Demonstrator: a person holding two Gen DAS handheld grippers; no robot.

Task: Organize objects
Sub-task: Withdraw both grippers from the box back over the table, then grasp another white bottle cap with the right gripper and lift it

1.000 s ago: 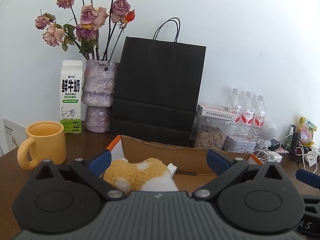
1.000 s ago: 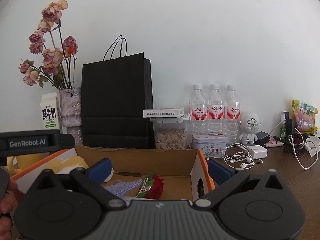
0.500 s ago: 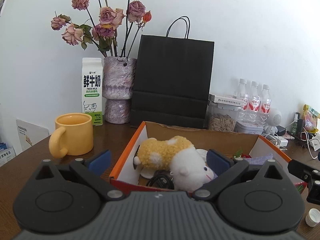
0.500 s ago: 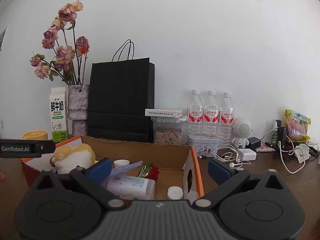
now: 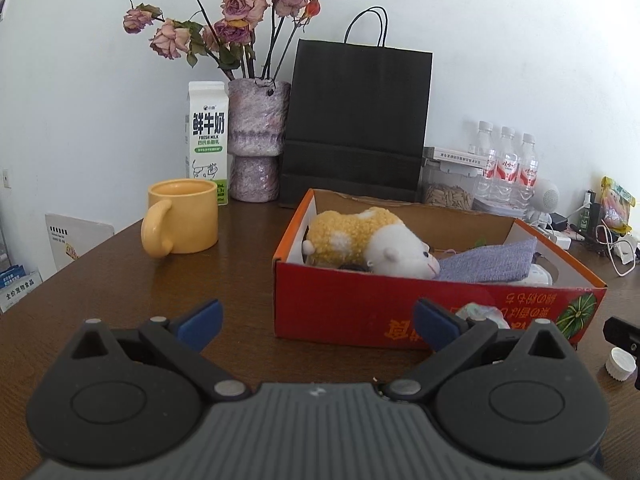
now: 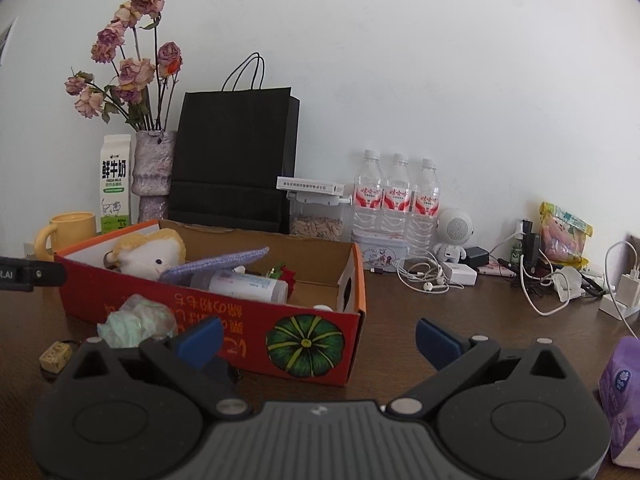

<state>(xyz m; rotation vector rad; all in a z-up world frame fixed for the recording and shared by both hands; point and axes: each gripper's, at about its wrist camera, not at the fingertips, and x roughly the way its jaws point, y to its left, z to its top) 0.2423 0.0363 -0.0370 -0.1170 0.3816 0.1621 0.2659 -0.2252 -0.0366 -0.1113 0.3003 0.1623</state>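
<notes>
A red cardboard box [image 5: 360,304] [image 6: 240,320] stands open on the brown table. Inside lie a yellow and white plush toy [image 5: 368,242] [image 6: 148,252], a purple cloth [image 5: 488,262] [image 6: 216,262], a white bottle [image 6: 244,284] and a red rose [image 6: 286,274]. My left gripper [image 5: 318,322] is open in front of the box's left corner, holding nothing. My right gripper [image 6: 318,338] is open before the box's right end, also holding nothing. A crumpled pale wad [image 6: 136,322] [image 5: 480,314] lies against the box front.
A yellow mug [image 5: 184,216], a milk carton [image 5: 208,140], a vase of dried roses [image 5: 256,140] and a black paper bag [image 5: 356,120] stand behind. Water bottles [image 6: 396,200], cables [image 6: 424,276], a bottle cap [image 5: 620,364], a small cube [image 6: 54,356] and a purple packet [image 6: 620,396] lie around.
Both grippers have drawn back and away from the box, so its red front now shows. The plush toy lies in the box, clear of my left gripper's fingers.
</notes>
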